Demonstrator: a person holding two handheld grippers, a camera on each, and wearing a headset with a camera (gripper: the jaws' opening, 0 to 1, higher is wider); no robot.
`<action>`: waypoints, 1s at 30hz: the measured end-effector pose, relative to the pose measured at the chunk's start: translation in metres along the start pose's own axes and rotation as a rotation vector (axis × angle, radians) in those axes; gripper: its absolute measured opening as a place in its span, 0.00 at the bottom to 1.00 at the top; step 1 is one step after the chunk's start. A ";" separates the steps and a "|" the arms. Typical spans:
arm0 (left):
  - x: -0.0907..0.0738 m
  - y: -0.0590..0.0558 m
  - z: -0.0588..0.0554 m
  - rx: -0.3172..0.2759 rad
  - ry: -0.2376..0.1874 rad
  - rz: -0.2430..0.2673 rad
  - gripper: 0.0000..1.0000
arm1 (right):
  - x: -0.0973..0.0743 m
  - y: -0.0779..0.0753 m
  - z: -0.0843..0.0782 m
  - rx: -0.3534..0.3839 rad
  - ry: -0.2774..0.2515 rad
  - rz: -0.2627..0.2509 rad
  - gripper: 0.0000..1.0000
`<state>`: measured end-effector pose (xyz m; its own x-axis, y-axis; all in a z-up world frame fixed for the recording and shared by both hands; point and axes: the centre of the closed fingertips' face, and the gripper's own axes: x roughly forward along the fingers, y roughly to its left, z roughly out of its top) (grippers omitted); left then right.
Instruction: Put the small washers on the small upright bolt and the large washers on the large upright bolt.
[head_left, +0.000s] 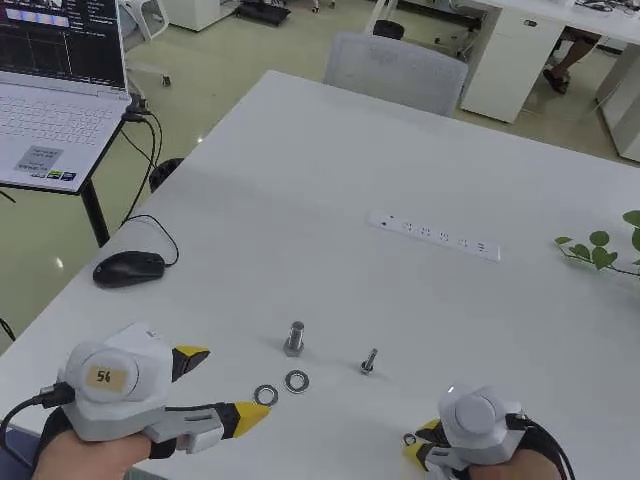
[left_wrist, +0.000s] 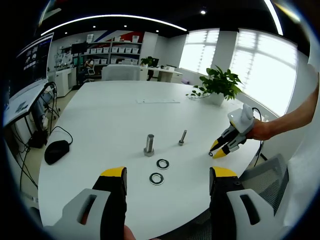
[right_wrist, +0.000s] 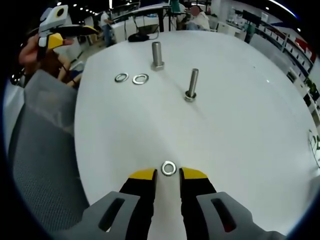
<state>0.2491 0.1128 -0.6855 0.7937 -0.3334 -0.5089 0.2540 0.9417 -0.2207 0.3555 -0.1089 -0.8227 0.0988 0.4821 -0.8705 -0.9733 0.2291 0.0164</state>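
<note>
A large upright bolt (head_left: 294, 340) and a small upright bolt (head_left: 369, 361) stand on the white table (head_left: 330, 200). Two large washers (head_left: 265, 394) (head_left: 297, 381) lie flat just in front of the large bolt. My left gripper (head_left: 222, 385) is open at the near left, with the washers just beyond its tips. At the near right, my right gripper (right_wrist: 168, 175) has its jaws narrowly apart. A small washer (right_wrist: 168, 168) lies flat on the table between its fingertips, with a slight gap on each side. From the left gripper view, the right gripper (left_wrist: 217, 150) is low at the table edge.
A black mouse (head_left: 128, 268) with its cable lies at the left, and a white power strip (head_left: 435, 236) lies mid-table. A laptop (head_left: 50, 110) sits on a side stand at far left. Plant leaves (head_left: 600, 250) reach in from the right. A grey chair (head_left: 395, 70) stands behind the table.
</note>
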 end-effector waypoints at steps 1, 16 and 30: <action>0.000 0.000 -0.001 0.000 0.001 0.001 0.66 | 0.000 0.000 0.000 -0.005 0.002 0.000 0.20; 0.001 -0.003 -0.001 -0.005 -0.002 0.001 0.66 | 0.000 0.000 0.000 -0.010 0.021 -0.017 0.20; 0.007 -0.007 -0.001 -0.006 0.005 -0.009 0.66 | 0.002 0.003 0.001 -0.049 0.064 -0.043 0.15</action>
<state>0.2523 0.1039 -0.6889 0.7887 -0.3419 -0.5110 0.2578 0.9384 -0.2299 0.3533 -0.1063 -0.8241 0.1289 0.4175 -0.8995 -0.9775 0.2064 -0.0443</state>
